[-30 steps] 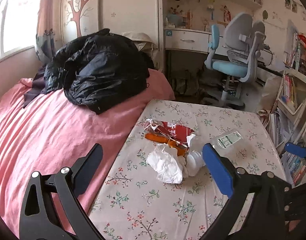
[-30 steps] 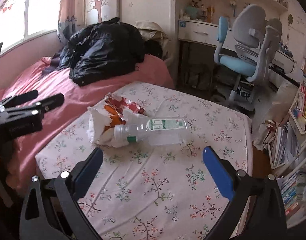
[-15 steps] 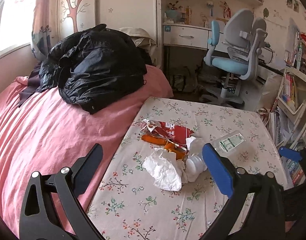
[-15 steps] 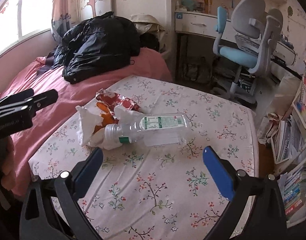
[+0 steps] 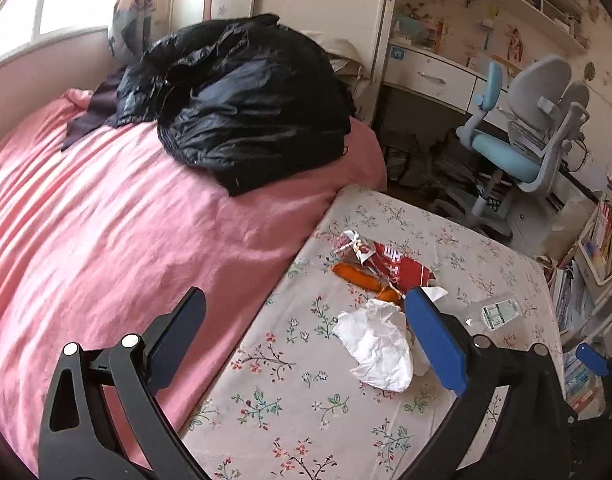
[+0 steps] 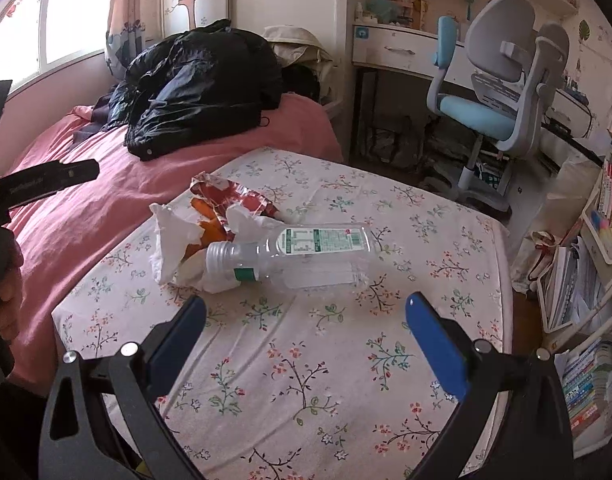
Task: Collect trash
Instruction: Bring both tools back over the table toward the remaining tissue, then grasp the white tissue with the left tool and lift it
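Now the left gripper (image 5: 306, 332) has swung toward the pink bed (image 5: 105, 232) and dropped a little closer to the flowered table (image 5: 306, 400), so that in its view the trash pile sits further right than a moment ago, with its blue right pad covering part of the crumpled white tissue (image 5: 376, 346). The right gripper (image 6: 306, 334) has closed in on the pile too; the clear plastic bottle (image 6: 301, 252) looms larger in its view and lies on its side ahead of the tips, cap toward the tissue. Both claws are spread wide and hold nothing. The rest of the trash has not shifted: the torn red wrapper (image 5: 390, 260) and the orange scraps (image 5: 356, 274) lie touching the tissue near the table's bed-side edge, and the bottle rests against them. No item has been lifted yet, so the collecting looks barely begun. The black plastic bag (image 5: 241, 100) on the bed may be where the trash goes, though that is a guess, and the left gripper's turn toward the bed fits it.
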The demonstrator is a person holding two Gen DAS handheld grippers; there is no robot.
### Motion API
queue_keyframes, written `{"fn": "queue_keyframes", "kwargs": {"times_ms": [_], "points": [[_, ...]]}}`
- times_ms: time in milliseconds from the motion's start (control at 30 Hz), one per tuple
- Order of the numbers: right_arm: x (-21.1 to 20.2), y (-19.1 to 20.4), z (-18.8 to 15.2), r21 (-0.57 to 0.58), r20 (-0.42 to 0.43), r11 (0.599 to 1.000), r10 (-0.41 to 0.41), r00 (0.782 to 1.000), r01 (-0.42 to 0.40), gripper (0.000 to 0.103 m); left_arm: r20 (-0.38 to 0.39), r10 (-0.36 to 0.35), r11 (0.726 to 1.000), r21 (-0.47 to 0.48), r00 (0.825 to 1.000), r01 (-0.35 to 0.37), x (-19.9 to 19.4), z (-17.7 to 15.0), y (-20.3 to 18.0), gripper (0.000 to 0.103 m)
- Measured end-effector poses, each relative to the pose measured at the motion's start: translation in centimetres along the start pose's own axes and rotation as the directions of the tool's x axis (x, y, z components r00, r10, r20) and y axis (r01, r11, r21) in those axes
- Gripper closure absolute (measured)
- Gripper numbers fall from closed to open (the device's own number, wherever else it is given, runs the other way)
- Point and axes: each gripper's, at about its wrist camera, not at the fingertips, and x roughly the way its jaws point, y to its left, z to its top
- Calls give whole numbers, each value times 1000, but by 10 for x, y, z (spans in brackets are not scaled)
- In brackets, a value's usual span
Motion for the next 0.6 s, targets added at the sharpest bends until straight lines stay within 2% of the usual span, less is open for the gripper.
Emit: {"fn": "queue_keyframes", "kwargs": {"times_ms": [267,600], "points": [[1,2,1,-5,-1,1000,15,1000,-15,7,-65,-15,997,72,998,20,23,-14,-21,7],[11,-3,-2,9,-28,999,41,999,-40,7,-205,-39,990,124,978,65,82,-41,-54,7]]}}
